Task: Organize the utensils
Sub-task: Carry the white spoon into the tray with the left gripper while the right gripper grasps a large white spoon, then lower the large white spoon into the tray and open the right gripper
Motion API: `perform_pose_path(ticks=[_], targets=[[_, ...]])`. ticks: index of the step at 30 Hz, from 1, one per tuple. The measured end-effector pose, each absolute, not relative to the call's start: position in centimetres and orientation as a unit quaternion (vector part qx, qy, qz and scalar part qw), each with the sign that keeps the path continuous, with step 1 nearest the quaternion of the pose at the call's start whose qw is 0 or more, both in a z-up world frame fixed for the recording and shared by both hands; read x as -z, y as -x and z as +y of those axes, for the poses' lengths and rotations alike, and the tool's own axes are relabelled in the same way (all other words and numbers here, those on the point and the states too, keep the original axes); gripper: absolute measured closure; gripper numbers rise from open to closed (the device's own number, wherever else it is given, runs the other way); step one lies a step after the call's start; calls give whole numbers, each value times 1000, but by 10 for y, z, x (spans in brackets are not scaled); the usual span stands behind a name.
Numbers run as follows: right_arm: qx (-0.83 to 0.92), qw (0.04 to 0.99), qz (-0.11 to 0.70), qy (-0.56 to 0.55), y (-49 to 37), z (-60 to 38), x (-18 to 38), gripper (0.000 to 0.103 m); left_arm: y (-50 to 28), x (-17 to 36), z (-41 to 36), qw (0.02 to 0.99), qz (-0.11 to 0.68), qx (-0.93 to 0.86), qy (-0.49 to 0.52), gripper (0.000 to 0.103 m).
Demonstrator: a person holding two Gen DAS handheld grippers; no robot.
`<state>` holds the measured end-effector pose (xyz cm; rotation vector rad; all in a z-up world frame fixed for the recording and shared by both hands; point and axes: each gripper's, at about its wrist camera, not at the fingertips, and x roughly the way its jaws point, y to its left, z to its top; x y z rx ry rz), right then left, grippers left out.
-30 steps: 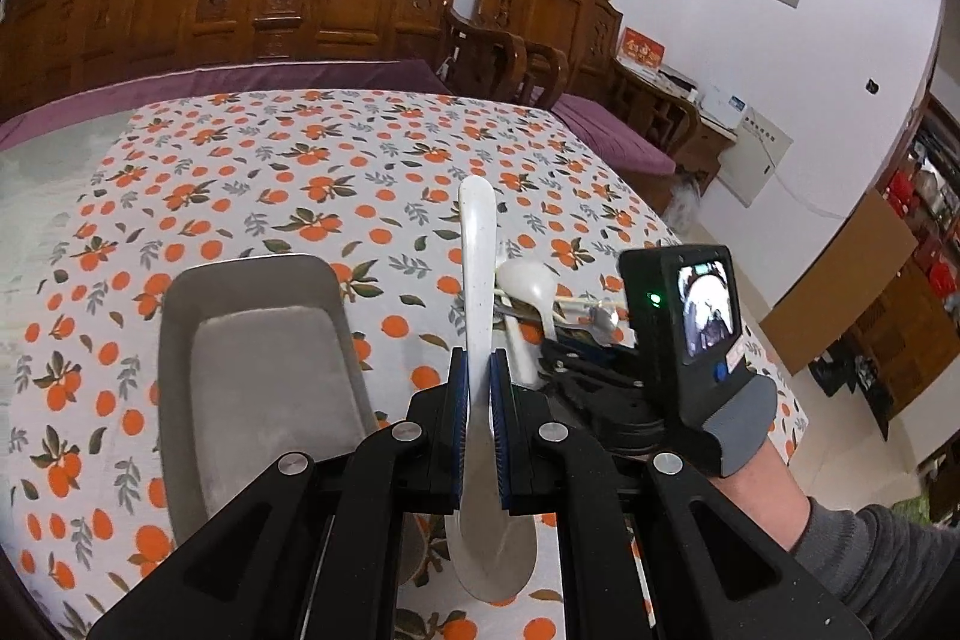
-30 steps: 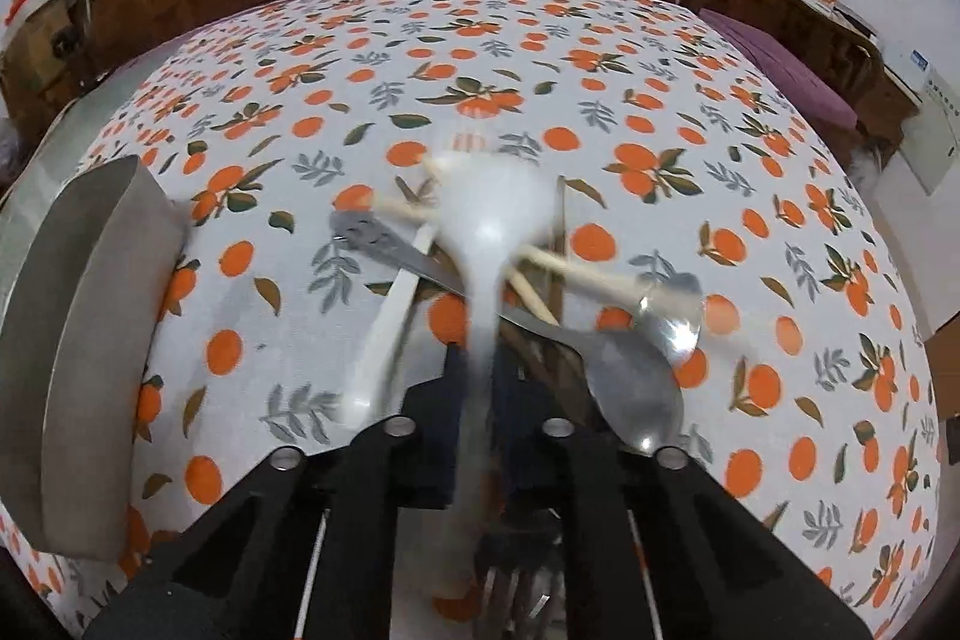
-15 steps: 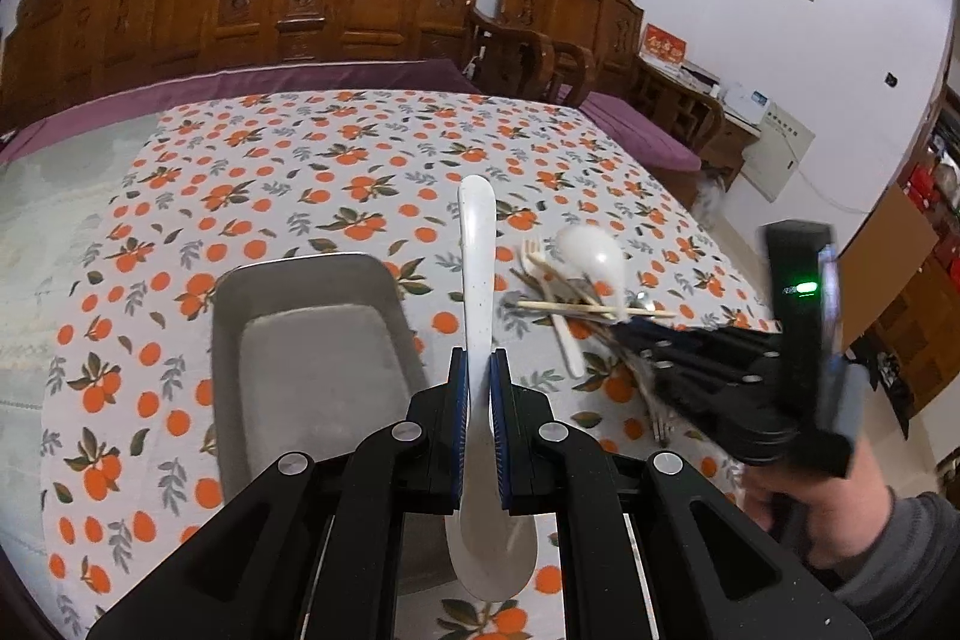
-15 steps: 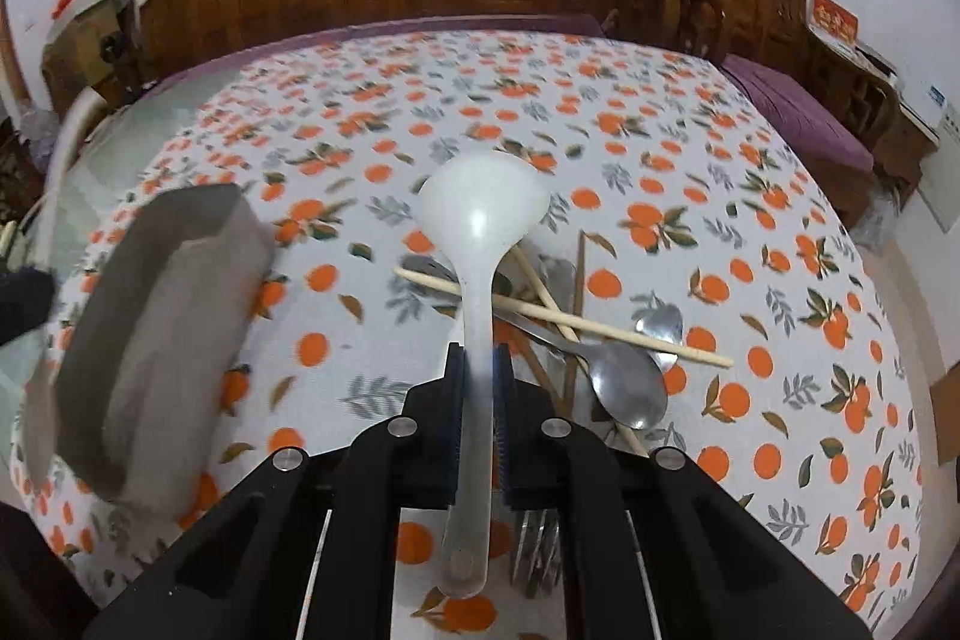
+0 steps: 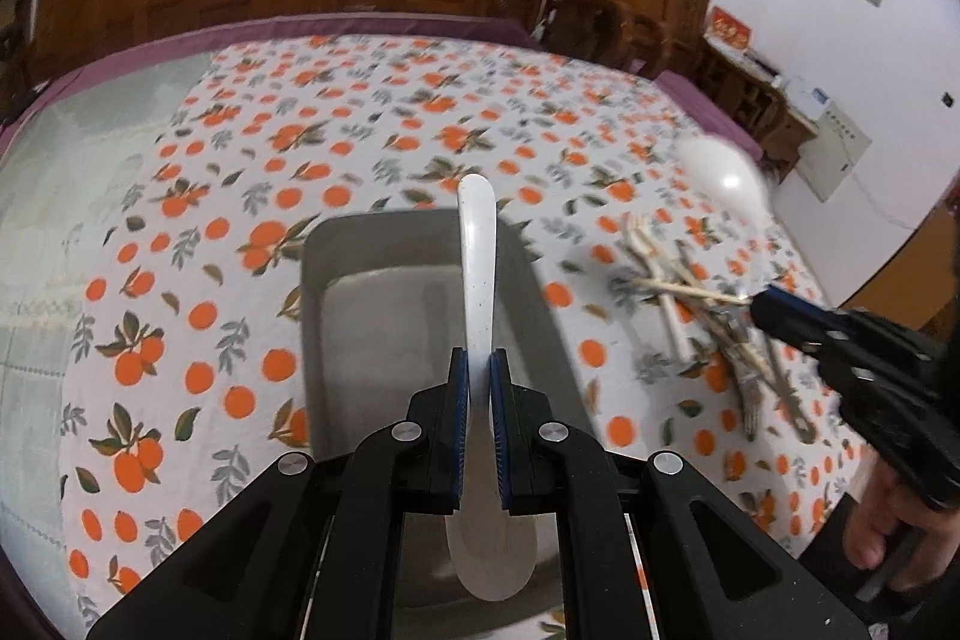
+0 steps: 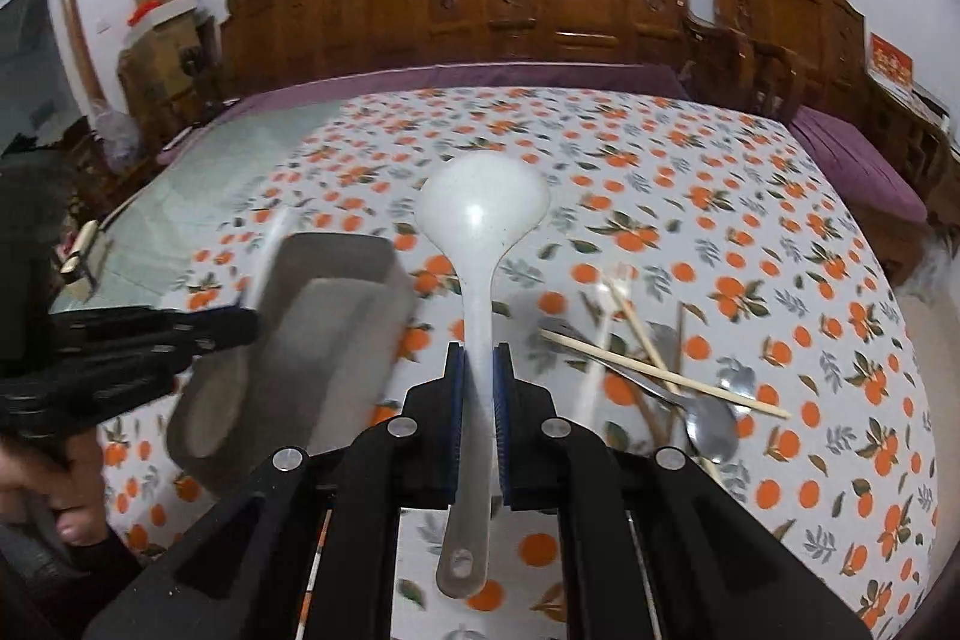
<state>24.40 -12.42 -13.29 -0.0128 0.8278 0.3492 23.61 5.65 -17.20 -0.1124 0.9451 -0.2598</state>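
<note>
White plastic fills both pairs of jaws. In the left wrist view the left gripper point(image 5: 475, 382) is clamped on the handle of a flat white plastic rice paddle point(image 5: 478, 280), its handle tip pointing up the frame and its broad blade hanging below the blue pads at the bottom centre. Under it, mid-frame, lies a grey rectangular metal tray point(image 5: 420, 328) on the desk point(image 5: 372, 124), which wears a white cloth printed with oranges. At the right edge of that view the right gripper point(image 5: 757, 307) comes in, blurred, with a hand point(image 5: 888, 526) below it.

In the right wrist view the right gripper point(image 6: 478, 376) is closed on the stem of a white plastic ladle point(image 6: 483, 214), bowl at upper centre, hanging-hole end at the bottom. Left of it sits the tray point(image 6: 300, 340), with the left gripper point(image 6: 240, 325) at its left side. Lower right, a loose heap of wooden chopsticks point(image 6: 660, 367), a metal spoon point(image 6: 711, 424) and other cutlery lies on the cloth.
</note>
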Motion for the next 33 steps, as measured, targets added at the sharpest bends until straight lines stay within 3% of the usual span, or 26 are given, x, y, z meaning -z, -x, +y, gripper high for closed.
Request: perform_pose_path(ticks=[9, 33], targets=[[-210, 893, 397, 5, -236, -94, 128, 92, -246, 192, 65, 868, 486, 96, 47, 96], [-264, 852, 452, -7, -254, -16, 169, 92, -230, 133, 119, 907, 415, 47, 51, 93]])
